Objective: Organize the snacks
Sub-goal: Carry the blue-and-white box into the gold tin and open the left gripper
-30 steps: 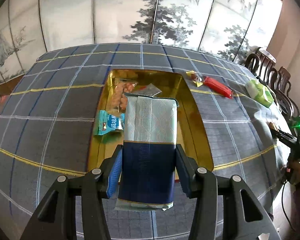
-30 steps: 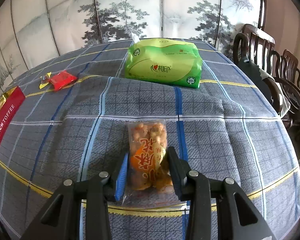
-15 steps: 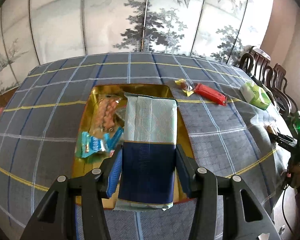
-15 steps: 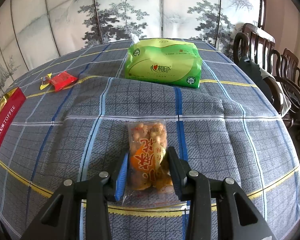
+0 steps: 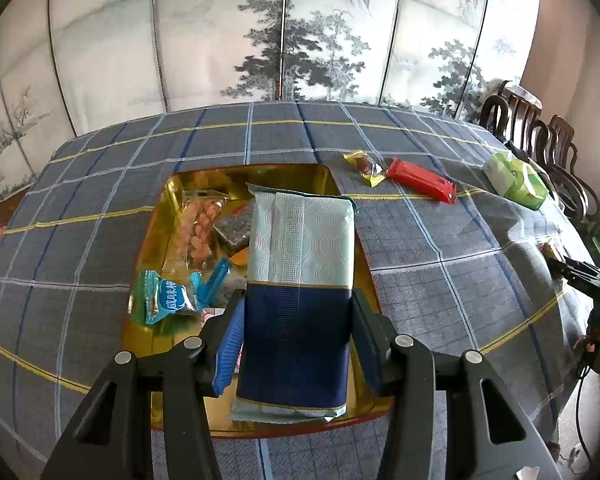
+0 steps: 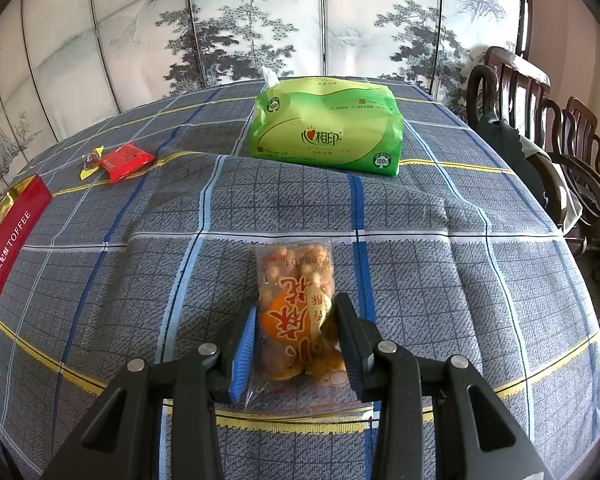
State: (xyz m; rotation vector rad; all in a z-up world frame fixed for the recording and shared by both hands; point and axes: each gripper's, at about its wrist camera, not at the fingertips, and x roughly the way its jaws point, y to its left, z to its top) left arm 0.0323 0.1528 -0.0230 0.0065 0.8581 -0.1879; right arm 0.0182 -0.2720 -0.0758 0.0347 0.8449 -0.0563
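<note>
Your left gripper (image 5: 296, 344) has its fingers clamped on the dark blue lower half of a blue and pale-green packet (image 5: 300, 280), held above the gold tray (image 5: 152, 236) at the frame's centre. In that tray lie a clear bag of orange snacks (image 5: 200, 228), a dark packet (image 5: 234, 230) and a teal wrapper (image 5: 166, 296) overhanging its left rim. To the upper right on the table (image 5: 80, 208) sit a yellow candy (image 5: 362, 164) and a red packet (image 5: 420, 180). Your right gripper (image 6: 296, 340) has its fingers closed on a clear peanut bag (image 6: 296, 300) at lower centre; whether the bag rests on the cloth you cannot tell. A green tissue pack (image 6: 326, 128) lies beyond, and the tray's red side (image 6: 12, 240) shows at left.
</note>
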